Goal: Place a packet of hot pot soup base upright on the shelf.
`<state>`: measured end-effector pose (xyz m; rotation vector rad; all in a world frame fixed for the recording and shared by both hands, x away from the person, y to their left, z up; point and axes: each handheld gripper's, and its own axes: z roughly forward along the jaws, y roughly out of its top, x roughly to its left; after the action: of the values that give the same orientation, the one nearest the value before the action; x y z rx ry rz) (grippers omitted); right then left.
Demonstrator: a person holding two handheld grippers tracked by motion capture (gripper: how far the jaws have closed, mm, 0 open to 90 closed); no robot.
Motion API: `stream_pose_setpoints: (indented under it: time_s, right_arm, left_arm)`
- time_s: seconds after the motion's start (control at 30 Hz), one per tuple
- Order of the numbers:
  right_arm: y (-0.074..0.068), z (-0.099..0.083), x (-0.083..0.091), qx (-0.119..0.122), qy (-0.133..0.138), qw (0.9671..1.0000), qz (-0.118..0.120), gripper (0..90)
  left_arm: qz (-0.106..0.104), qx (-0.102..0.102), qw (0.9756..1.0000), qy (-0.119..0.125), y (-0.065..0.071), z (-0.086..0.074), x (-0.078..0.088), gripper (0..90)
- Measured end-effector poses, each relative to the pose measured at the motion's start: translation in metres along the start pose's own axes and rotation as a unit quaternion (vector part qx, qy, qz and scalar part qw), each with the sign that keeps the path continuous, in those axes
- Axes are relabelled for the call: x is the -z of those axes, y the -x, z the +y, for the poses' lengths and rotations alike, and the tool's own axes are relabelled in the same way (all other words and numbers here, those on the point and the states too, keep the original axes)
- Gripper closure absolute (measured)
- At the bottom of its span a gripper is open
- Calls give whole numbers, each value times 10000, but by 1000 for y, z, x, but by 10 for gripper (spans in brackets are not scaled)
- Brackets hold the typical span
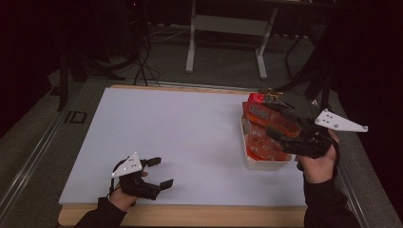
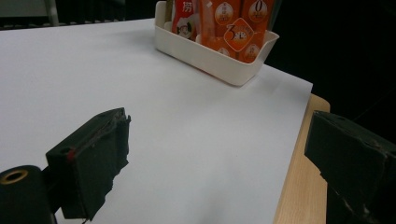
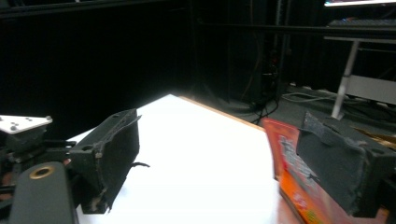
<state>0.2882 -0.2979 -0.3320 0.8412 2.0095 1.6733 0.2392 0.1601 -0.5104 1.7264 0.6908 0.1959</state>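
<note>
A white bin (image 1: 266, 165) stands at the right edge of the white tabletop (image 1: 180, 133), packed with upright orange packets (image 1: 259, 114). My right gripper (image 1: 272, 116) hovers over the bin, open, its jaws wide apart. In the right gripper view an orange packet (image 3: 289, 158) stands against the inner side of the right jaw, and the right gripper (image 3: 219, 135) grips nothing. My left gripper (image 1: 163, 172) rests low near the table's front left, open and empty. The left gripper view looks between the left gripper's (image 2: 219, 140) jaws toward the bin (image 2: 210, 53) and its packets (image 2: 233, 23).
The white top sits on a wooden board whose edge (image 1: 190, 213) shows along the front. Behind the table are white desk legs (image 1: 191, 42) and floor cables (image 1: 142, 61). The surroundings are dark.
</note>
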Motion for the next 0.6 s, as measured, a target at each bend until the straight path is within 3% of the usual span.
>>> stream_pose_setpoints:
  time_s: [0.23,0.27,0.6]
  right_arm:
    - [-15,-3,-8,64,-50,9995,311,139]
    - [-19,-6,-11,104,-93,9989,454,141]
    - [-35,-24,-29,213,-319,9975,590,136]
  left_arm:
    - [18,18,10000,46,-1,1,1,66]
    - [25,12,10000,45,-1,0,1,66]
    - [33,12,10000,46,-1,0,2,66]
